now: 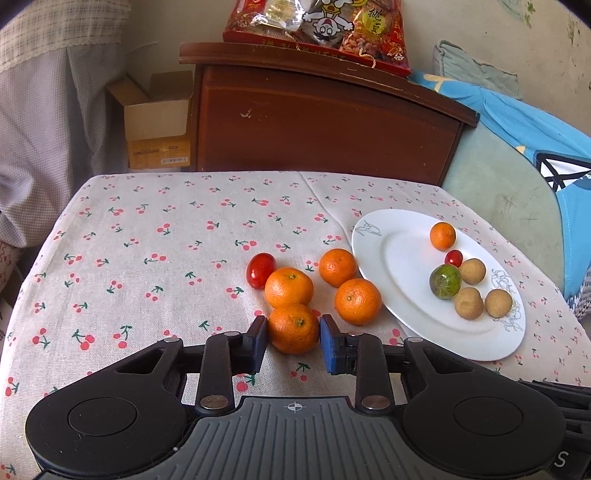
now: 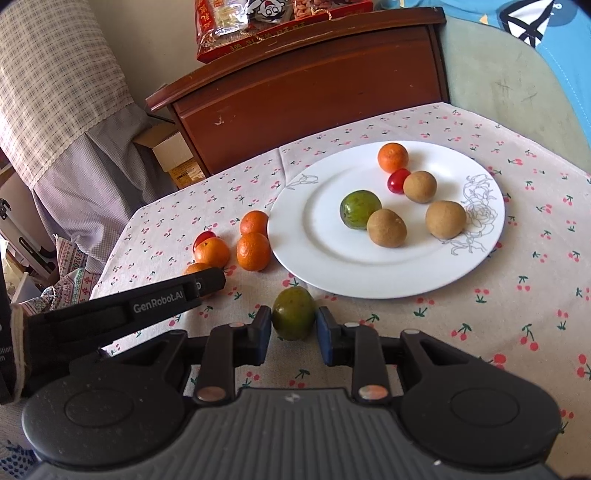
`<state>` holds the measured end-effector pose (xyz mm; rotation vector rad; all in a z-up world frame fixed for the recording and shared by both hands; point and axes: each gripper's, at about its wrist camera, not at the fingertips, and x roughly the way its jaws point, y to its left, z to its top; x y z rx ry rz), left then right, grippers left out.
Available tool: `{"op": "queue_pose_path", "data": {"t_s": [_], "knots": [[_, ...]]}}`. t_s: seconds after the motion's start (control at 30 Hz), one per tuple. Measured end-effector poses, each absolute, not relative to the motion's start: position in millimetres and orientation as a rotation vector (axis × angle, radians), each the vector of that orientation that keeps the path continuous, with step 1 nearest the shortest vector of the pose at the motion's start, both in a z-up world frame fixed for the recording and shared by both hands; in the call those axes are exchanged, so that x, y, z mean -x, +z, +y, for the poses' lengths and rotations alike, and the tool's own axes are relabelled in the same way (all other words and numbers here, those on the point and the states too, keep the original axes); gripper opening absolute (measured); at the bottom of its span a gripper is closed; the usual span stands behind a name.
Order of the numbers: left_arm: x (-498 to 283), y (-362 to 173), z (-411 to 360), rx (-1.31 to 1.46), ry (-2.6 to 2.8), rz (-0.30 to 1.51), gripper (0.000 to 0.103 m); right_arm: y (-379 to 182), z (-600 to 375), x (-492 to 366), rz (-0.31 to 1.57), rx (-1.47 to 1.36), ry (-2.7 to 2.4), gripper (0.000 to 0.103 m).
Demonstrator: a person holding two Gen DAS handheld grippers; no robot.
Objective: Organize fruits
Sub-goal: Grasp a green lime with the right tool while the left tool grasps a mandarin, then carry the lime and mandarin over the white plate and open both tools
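Observation:
My left gripper (image 1: 293, 334) has its blue pads on both sides of an orange tangerine (image 1: 293, 328) on the cherry-print cloth, shut on it. Three more tangerines (image 1: 289, 287) and a red cherry tomato (image 1: 260, 270) lie just beyond it. My right gripper (image 2: 293, 328) is shut on a green fruit (image 2: 293, 313) just in front of the white plate (image 2: 325, 251). The plate (image 1: 399, 258) holds a small tangerine (image 2: 393, 157), a cherry tomato (image 2: 398, 181), a green fruit (image 2: 360, 209) and three brown round fruits (image 2: 386, 227).
The left gripper's body (image 2: 122, 314) reaches in from the left in the right wrist view. A brown wooden cabinet (image 1: 325, 118) with snack bags (image 1: 321, 26) stands behind the table. A cardboard box (image 1: 157, 125) sits left of it, blue-green bedding (image 1: 517, 166) to the right.

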<state>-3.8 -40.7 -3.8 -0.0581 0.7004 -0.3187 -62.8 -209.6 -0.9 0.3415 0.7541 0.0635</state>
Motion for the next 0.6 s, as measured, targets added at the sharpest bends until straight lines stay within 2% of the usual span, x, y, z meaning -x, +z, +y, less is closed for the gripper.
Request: {"op": "queue_pose_path", "data": {"t_s": [0.6], "knots": [[36, 10, -38, 0.065, -0.347, 0.702, 0.028, 14, -217, 92, 0.728, -0.340, 0.040, 0.027]]}}
